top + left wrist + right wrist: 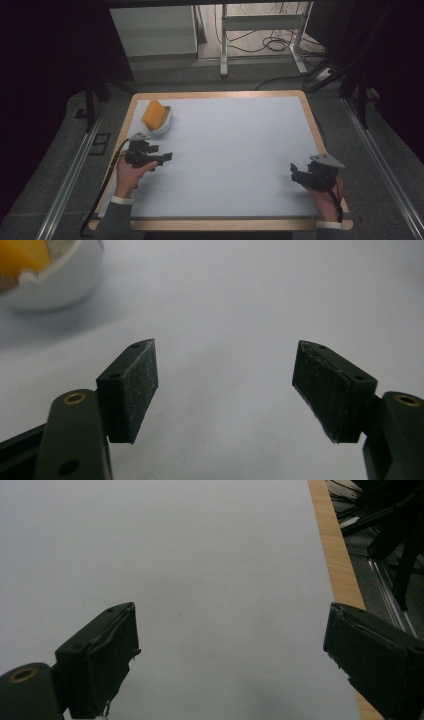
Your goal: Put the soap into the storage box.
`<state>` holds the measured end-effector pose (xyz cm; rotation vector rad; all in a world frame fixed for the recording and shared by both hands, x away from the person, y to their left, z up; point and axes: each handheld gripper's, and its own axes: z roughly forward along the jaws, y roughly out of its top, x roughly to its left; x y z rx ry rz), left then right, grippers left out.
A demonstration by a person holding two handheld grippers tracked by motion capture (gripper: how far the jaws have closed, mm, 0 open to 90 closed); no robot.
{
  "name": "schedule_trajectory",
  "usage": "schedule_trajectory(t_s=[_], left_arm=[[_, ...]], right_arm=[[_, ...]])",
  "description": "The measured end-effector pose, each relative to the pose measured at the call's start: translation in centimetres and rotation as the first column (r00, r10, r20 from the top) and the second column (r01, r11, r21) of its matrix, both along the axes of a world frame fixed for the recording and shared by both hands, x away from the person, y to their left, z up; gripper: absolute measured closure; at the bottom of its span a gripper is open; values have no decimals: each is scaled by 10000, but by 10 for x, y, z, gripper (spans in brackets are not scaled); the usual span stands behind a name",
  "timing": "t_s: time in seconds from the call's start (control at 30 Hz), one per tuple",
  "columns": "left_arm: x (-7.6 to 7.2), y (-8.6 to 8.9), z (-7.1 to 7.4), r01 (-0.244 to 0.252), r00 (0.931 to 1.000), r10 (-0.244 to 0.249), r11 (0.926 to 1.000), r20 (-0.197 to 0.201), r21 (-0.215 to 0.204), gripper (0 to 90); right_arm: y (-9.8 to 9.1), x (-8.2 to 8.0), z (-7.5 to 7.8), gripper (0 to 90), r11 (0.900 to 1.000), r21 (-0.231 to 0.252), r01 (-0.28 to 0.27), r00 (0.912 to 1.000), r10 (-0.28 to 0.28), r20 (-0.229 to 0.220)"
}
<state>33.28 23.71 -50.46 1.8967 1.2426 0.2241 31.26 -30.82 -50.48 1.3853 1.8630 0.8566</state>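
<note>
Just 1 sponge (153, 113); 1 bowl (163, 124)

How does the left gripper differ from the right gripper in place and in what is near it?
The left gripper is at the table's left side, close to the white bowl with the yellow sponge; the right gripper is near the table's right edge, with nothing close by. Both are black, open and hold nothing.

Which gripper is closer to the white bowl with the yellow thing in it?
Left. The left gripper sits just in front of the white bowl, near the table's left edge. The right gripper is far across the table, by its right edge.
</note>
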Motion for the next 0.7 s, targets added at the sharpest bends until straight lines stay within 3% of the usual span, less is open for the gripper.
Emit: schedule_trajectory(t_s=[0.13,0.3,0.7], left_arm=[[-8,4,-5,-51,9998,52,10000,-190,52,260],[-12,5,-7,-92,9998,88,9996,-166,-278,260],[-13,-3,-15,164,9994,-168,9998,-303,-125,247]], right_arm=[[2,-1,1,76,10000,-20,-49,10000,49,20],[4,-1,1,76,9999,-51,-101,9999,101,26],[6,-2,5,76,9998,-8,-221,9997,221,115]])
